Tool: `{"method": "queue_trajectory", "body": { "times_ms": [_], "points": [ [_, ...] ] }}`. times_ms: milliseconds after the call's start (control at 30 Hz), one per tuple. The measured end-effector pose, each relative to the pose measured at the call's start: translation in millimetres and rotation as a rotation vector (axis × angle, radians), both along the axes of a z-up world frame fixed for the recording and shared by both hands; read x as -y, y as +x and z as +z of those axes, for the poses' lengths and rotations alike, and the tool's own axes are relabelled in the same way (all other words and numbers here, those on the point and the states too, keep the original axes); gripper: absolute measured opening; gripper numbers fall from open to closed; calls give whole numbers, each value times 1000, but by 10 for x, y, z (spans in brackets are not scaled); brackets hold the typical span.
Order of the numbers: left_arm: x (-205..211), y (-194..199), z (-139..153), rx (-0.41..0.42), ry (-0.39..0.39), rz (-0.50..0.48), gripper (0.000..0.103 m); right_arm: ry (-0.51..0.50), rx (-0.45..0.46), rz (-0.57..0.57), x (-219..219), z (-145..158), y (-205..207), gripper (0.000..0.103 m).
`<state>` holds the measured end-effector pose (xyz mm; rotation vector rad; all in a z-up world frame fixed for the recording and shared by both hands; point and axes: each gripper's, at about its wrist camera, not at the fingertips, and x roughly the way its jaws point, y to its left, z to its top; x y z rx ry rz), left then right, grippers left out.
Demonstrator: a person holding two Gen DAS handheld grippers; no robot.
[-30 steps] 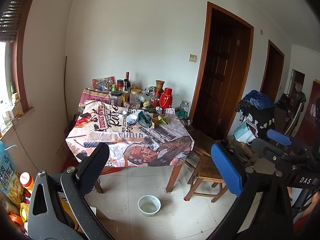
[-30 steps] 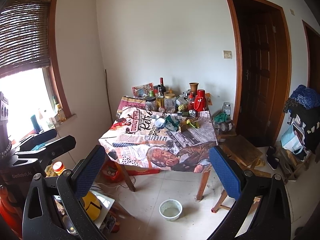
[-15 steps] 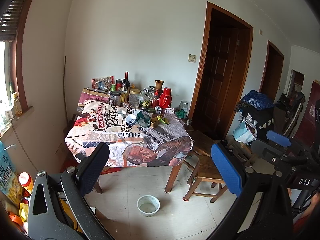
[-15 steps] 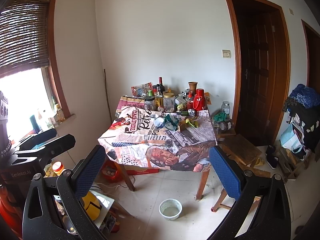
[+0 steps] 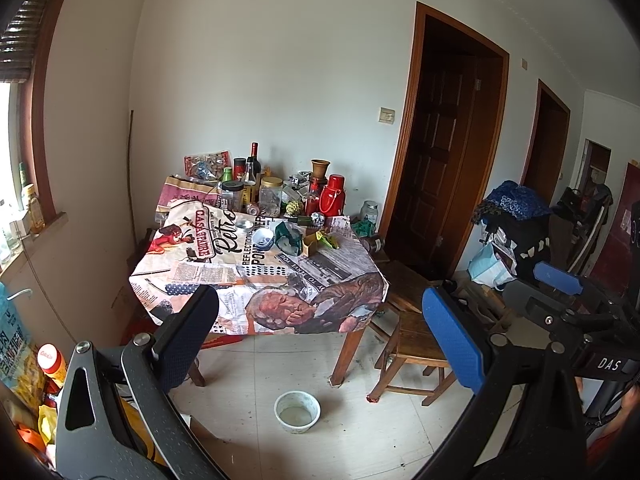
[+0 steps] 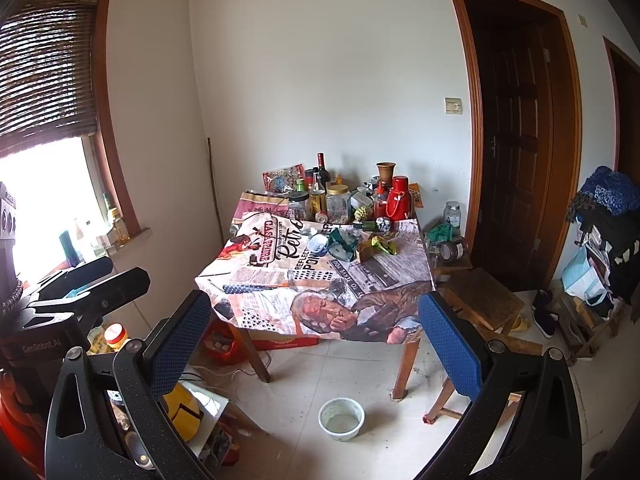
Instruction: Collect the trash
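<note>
Left tongs point(image 5: 320, 332) and right tongs point(image 6: 316, 332) both spread, empty, well short of the cluttered newspaper-print-covered table point(image 5: 256, 276).

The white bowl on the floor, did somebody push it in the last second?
No. The white bowl sits at the same spot beside the table leg in both views; only the cameras drifted slightly.
</note>
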<state>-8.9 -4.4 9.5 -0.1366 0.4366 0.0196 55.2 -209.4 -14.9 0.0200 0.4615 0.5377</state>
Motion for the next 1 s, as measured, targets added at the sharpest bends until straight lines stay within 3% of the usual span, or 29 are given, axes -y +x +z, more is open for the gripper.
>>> {"method": "queue_trajectory", "body": {
  "times_ms": [400,800,900,1000],
  "points": [
    [94,137,-27,-4,-2,13,102,-1,0,3,88,-10,114,103],
    [339,636,12,20,-12,55,102,-10,20,-10,372,23,560,103],
    [355,772,14,35,-40,62,102,-36,29,-31,423,23,673,103],
    [334,971,1,25,-19,79,102,-63,39,-55,443,19,809,103]
  ]
}}
